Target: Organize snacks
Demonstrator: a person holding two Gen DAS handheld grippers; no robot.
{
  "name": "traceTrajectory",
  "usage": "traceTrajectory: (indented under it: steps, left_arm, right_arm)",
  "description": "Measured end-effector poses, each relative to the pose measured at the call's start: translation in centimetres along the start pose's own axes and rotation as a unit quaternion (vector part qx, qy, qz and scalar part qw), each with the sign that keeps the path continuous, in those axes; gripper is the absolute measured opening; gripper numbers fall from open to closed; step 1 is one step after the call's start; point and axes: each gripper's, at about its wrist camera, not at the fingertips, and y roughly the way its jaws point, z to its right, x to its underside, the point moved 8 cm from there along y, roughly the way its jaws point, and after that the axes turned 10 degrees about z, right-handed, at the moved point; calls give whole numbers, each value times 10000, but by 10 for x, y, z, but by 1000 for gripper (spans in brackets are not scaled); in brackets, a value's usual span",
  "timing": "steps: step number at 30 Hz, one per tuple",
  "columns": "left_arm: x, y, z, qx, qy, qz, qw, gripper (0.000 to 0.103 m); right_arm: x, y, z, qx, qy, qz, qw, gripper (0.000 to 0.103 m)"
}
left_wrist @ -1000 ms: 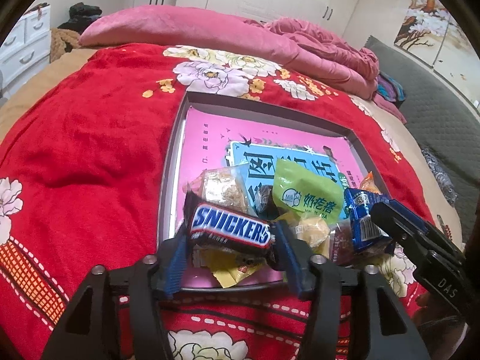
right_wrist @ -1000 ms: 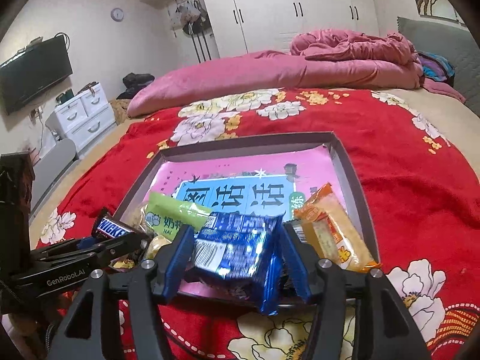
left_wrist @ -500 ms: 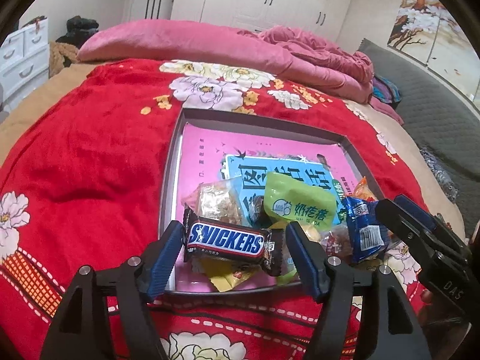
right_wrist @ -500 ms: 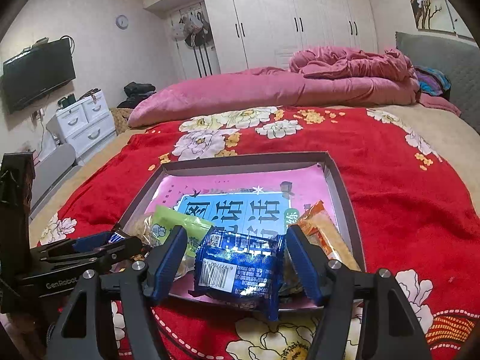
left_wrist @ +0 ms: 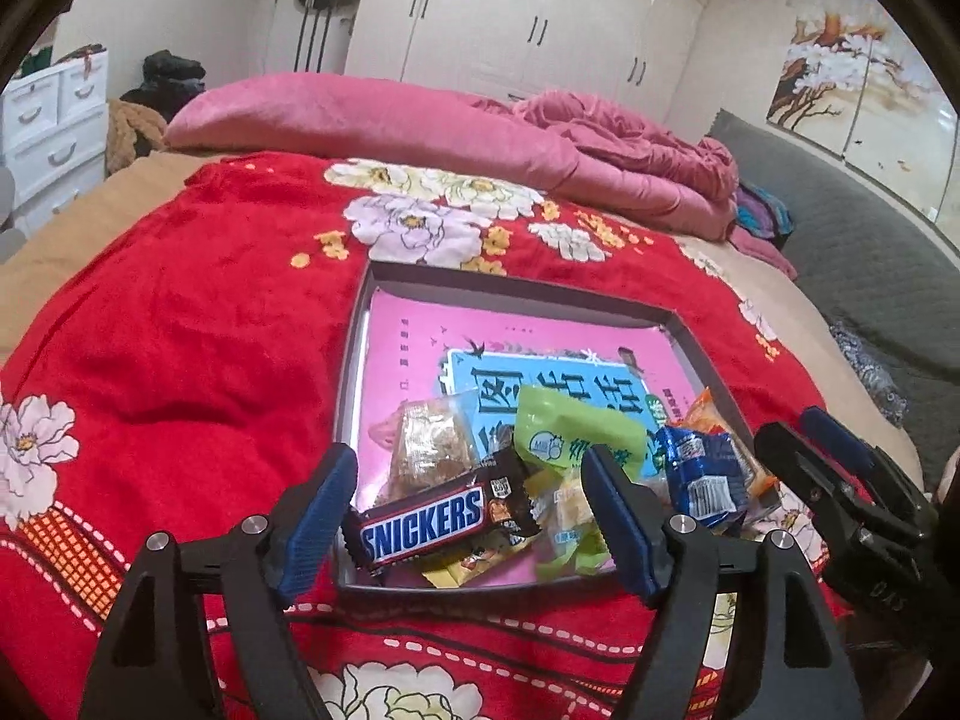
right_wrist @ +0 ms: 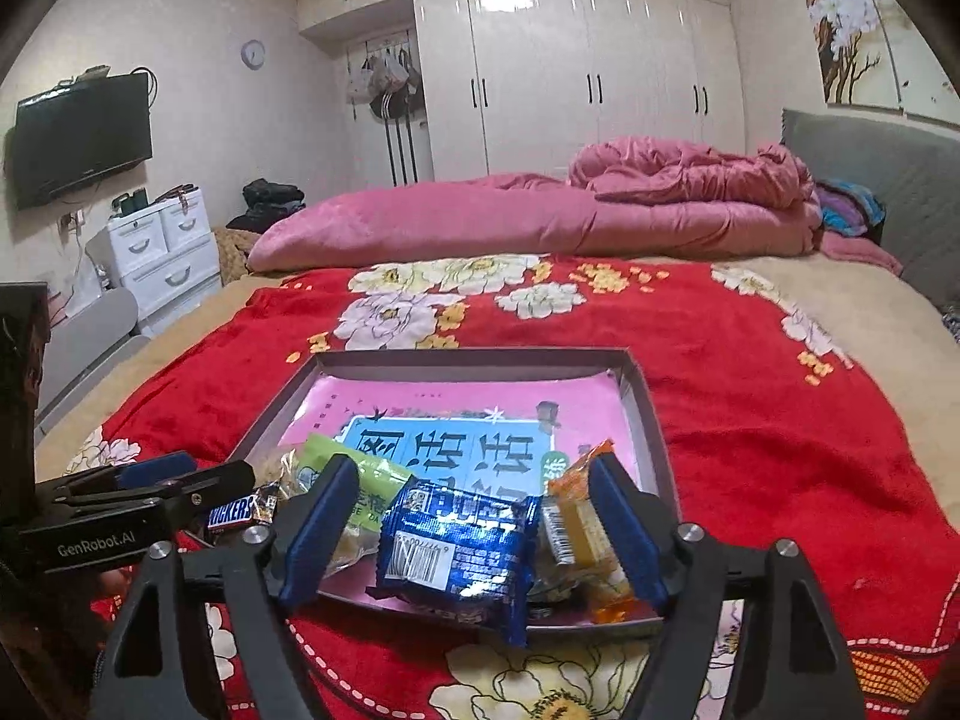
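A grey shallow box (left_wrist: pixel 360 324) with a pink-and-blue printed sheet inside lies on the red floral blanket; it also shows in the right wrist view (right_wrist: pixel 645 396). Snacks are piled at its near end. A Snickers bar (left_wrist: pixel 432 519) lies loose on the pile between my left gripper's (left_wrist: pixel 471 516) open fingers. A blue packet (right_wrist: pixel 459 546) lies over the box's near edge between my right gripper's (right_wrist: pixel 471 531) open fingers. A green packet (left_wrist: pixel 576 438), a clear-wrapped snack (left_wrist: pixel 429 444) and an orange packet (right_wrist: pixel 585 531) lie among them.
The red blanket (left_wrist: pixel 180 324) spreads left and right of the box. A pink pillow and rumpled pink quilt (right_wrist: pixel 540 216) lie at the bed's far side. A grey headboard (right_wrist: pixel 888 162) stands at right, white drawers (right_wrist: pixel 162 252) at left.
Both grippers opened, let go of the Snickers bar and the blue packet, and drew back from the box. Both snacks now rest on the pile.
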Motion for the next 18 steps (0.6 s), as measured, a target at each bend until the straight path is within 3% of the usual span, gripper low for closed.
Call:
traceTrajectory:
  steps: [8,15,17,18]
  left_arm:
    - [-3,-14,6,77,50,160,9998,80]
    - [7,-24,4,31,-32,17,10000,80]
    - [11,-27,4,14,-72,-36,10000,80]
    - [14,-29,5,2,-72,-64,10000,80]
  right_arm:
    - [-6,-17,2,121,-82,224,9996,88]
    - [2,-32,8,127,95,93,9998,92]
    - [6,-38,12,151,175,65,9997,102]
    - [8,-41,15,160,252,49,9995,102]
